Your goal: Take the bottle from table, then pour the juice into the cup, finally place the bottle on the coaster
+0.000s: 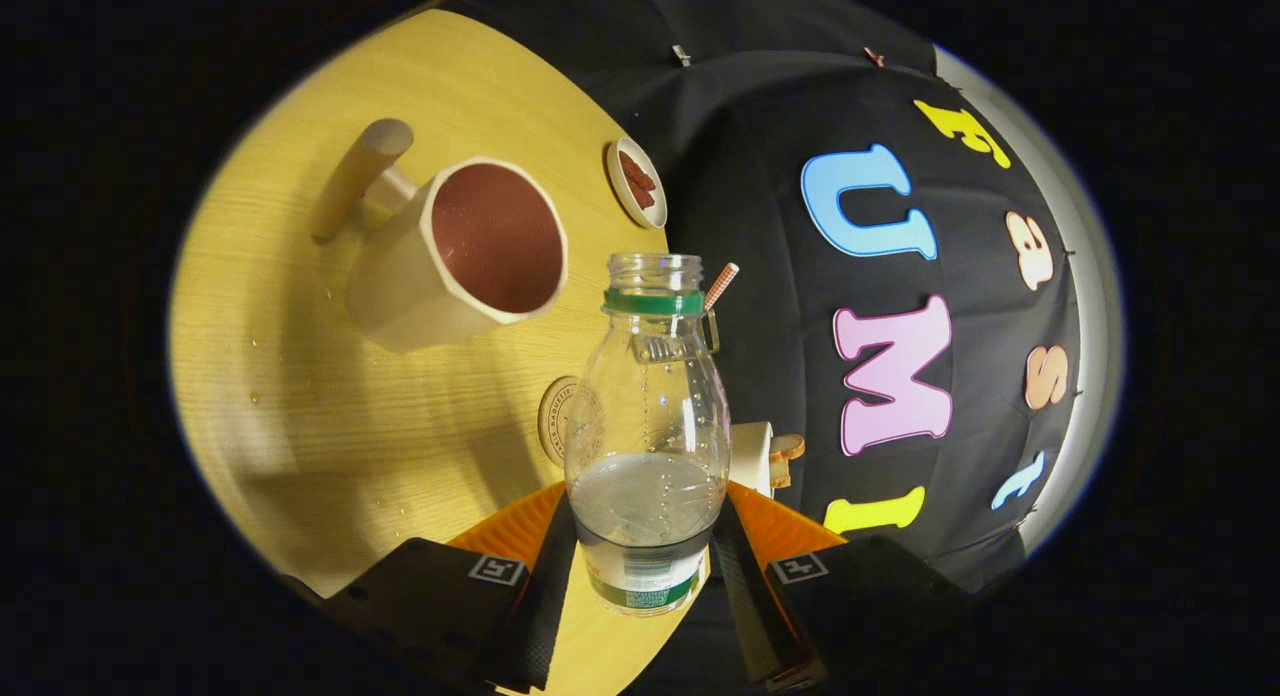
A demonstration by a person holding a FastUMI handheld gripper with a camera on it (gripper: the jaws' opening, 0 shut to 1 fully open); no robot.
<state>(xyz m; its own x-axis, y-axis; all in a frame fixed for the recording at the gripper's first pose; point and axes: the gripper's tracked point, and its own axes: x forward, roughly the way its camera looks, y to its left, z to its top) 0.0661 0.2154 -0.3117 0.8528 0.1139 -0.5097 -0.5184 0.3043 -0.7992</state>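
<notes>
A clear plastic bottle (648,416) with a green neck ring and no cap stands between my fingers, a little pale liquid in its lower part. My gripper (645,556) is shut on the bottle near its labelled base, both fingers pressing its sides. Beyond the bottle, on the wooden table (300,396), stands a cream cup (460,256) with a dark red inside and a wooden handle; its mouth faces me. A round cork coaster (558,416) lies on the table just behind the bottle's side, partly hidden by it. The whole view is rolled sideways.
A small white dish (636,182) with brown pieces sits near the table's far edge. A striped straw (721,285) pokes up behind the bottle's neck. A small white object with a wooden piece (760,456) sits by the table edge. Droplets spot the tabletop near the cup.
</notes>
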